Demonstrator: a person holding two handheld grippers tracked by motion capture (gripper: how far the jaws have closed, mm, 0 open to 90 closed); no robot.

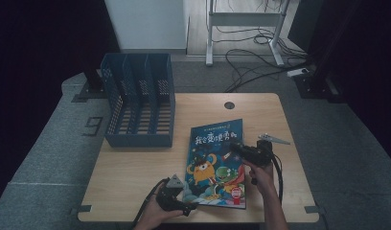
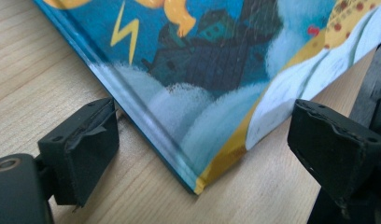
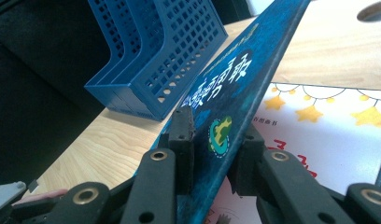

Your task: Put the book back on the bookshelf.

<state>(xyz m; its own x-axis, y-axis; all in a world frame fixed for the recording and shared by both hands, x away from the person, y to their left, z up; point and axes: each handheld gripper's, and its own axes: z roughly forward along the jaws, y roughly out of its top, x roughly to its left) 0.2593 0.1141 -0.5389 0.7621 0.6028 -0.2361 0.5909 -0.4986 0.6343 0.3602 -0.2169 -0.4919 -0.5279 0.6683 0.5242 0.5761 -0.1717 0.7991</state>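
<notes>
Pinching the book's (image 3: 235, 88) lifted cover, the right gripper's (image 3: 212, 140) jaws close (left gripper (image 2: 202, 154) gapes wide).

Left gripper (image 1: 189, 207) low, fingers (image 2: 81, 149) spread wide; right gripper (image 1: 234, 147) fingers (image 3: 181, 135) clamped, wrist tilted

Both grippers are black — the left gripper (image 1: 189, 209) grey-plated, the right gripper (image 1: 233, 146) cabled — with brass-ringed screw holes.

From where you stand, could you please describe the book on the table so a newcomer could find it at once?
On the wooden table, right of the blue slotted file rack, lies a picture book. The right gripper clamps its raised front cover. Cartoon monsters on dark blue set it apart.
</notes>
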